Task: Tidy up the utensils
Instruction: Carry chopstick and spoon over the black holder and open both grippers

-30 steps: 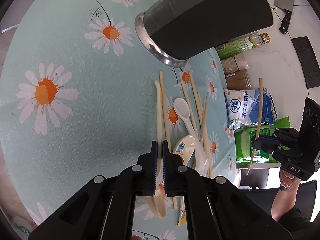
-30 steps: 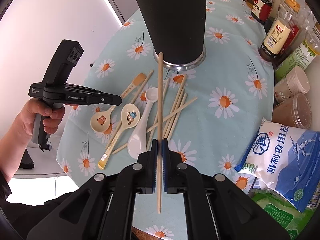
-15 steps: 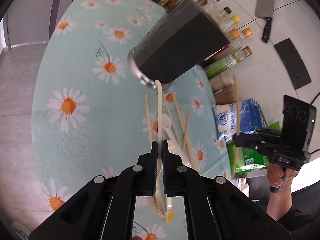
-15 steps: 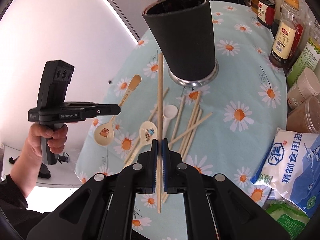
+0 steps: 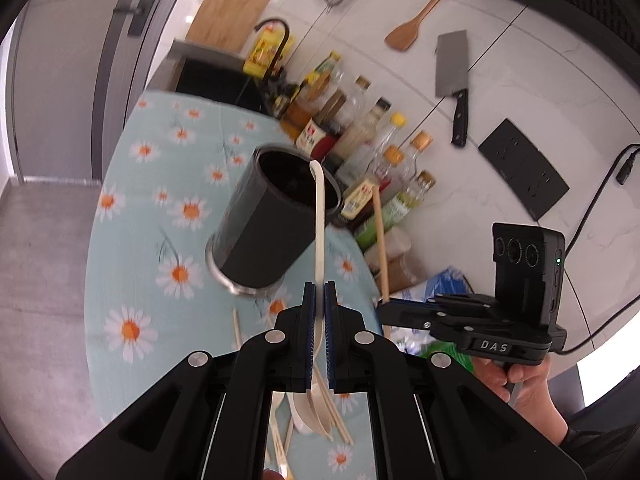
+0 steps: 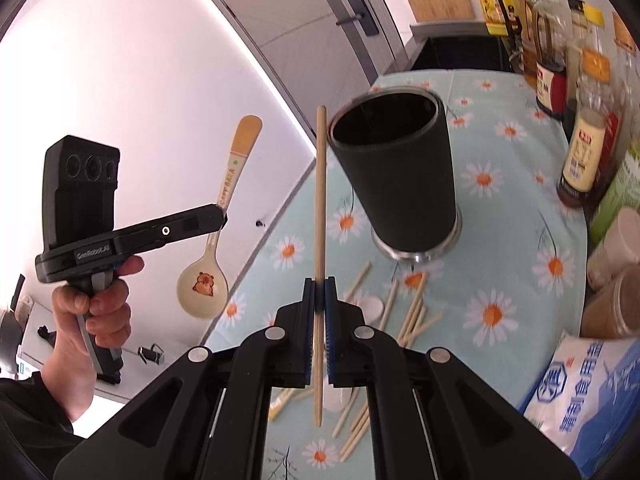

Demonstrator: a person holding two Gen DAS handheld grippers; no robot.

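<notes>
My left gripper [image 5: 319, 300] is shut on a cream spoon [image 5: 319, 232] with a cartoon bowl, held up in the air; it also shows in the right wrist view [image 6: 208, 268], hanging from the left gripper [image 6: 222, 216]. My right gripper [image 6: 319, 296] is shut on a wooden chopstick [image 6: 320, 216], held upright; it shows in the left wrist view [image 5: 380, 248] too, in the right gripper [image 5: 384, 308]. The black utensil holder [image 6: 396, 176] stands open and empty on the daisy tablecloth, beyond both grippers [image 5: 272, 224].
Several chopsticks [image 6: 412, 312] and a white spoon [image 6: 370, 306] lie on the cloth [image 6: 500, 280] below. Sauce bottles [image 5: 360, 160] and jars [image 6: 612, 248] line the far edge. A salt bag [image 6: 588, 392] lies at right. A cleaver [image 5: 454, 80] hangs on the wall.
Both grippers have risen and tilted up from the table. The left lifted the cream spoon off the cloth; the right kept its chopstick. The holder's open mouth now shows.
</notes>
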